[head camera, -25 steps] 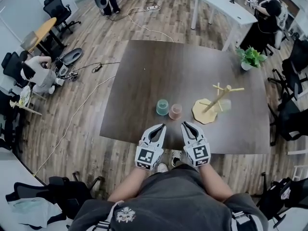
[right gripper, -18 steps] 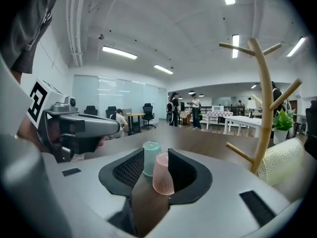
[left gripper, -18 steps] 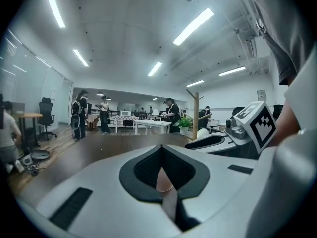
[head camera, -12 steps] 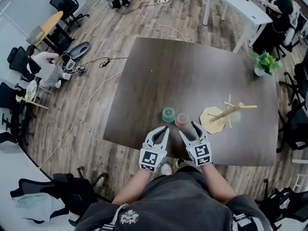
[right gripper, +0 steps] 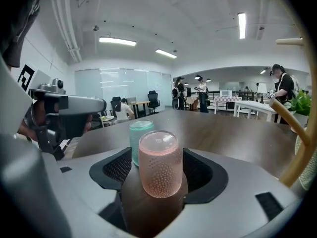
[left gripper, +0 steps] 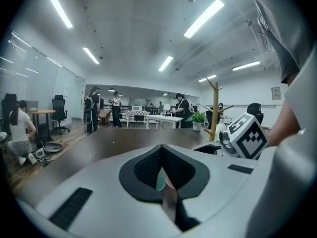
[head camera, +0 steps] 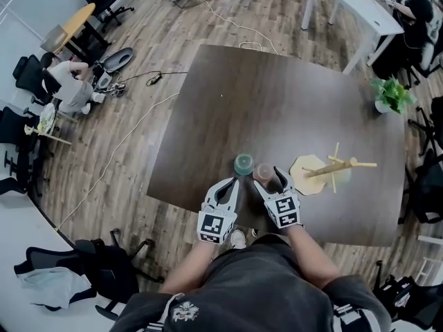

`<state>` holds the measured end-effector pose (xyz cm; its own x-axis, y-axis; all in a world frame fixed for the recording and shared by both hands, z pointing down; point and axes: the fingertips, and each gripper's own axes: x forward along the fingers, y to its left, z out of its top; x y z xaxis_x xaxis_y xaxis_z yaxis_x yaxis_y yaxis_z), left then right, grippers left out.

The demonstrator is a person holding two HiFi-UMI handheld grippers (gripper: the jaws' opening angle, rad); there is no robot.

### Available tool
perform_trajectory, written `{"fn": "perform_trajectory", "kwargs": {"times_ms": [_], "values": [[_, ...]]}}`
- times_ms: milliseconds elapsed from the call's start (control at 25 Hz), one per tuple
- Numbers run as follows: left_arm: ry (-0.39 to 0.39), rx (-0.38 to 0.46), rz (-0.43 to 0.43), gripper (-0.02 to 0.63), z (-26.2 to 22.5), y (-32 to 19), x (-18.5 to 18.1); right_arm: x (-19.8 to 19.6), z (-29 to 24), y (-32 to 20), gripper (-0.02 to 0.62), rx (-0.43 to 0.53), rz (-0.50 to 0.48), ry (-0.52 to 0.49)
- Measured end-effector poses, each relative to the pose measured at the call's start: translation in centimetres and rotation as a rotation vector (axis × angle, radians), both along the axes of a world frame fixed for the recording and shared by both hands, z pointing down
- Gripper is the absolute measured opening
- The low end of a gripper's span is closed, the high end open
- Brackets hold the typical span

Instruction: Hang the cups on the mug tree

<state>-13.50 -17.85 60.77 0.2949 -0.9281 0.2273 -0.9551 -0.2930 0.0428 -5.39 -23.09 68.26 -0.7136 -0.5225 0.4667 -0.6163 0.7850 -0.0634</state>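
A pink dimpled cup point(right gripper: 159, 163) stands rim-down on the dark table point(head camera: 235, 102), with a green cup point(right gripper: 140, 138) just behind it. My right gripper point(right gripper: 158, 157) has just been opening; its jaws stand wide on either side of the pink cup without pressing it. In the head view the pink cup point(head camera: 263, 171) sits between the right gripper's point(head camera: 268, 180) fingers, and the green cup point(head camera: 243, 164) is to its left. My left gripper point(head camera: 230, 183) hovers near the table's front edge, shut and holding nothing. The wooden mug tree point(head camera: 325, 169) stands to the right with a pale cup point(head camera: 344, 176) on it.
A potted plant point(head camera: 392, 94) stands at the table's far right corner. Behind it is a white table point(head camera: 349, 5) with a person beside it. Office chairs, a seated person point(head camera: 66, 88) and cables point(head camera: 138, 126) lie on the wood floor to the left.
Both grippers have moved forward and down toward the cups. The right jaws, shut a second ago, now stand open around the pink cup. The left gripper stays shut.
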Motion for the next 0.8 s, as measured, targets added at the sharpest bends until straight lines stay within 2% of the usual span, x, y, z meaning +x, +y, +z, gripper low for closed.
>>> {"fn": "perform_trajectory", "kwargs": {"times_ms": [480,800], "values": [[-0.010,0.021,-0.006,0.008,-0.6,-0.3,-0.5,-0.2,0.5,-0.6,0.302,0.040,-0.021,0.021],[-0.008,0.018,-0.009,0.008,-1.4,-0.2,-0.8,0.2,-2.2,-0.9,0.302,0.074,0.017,-0.032]]}}
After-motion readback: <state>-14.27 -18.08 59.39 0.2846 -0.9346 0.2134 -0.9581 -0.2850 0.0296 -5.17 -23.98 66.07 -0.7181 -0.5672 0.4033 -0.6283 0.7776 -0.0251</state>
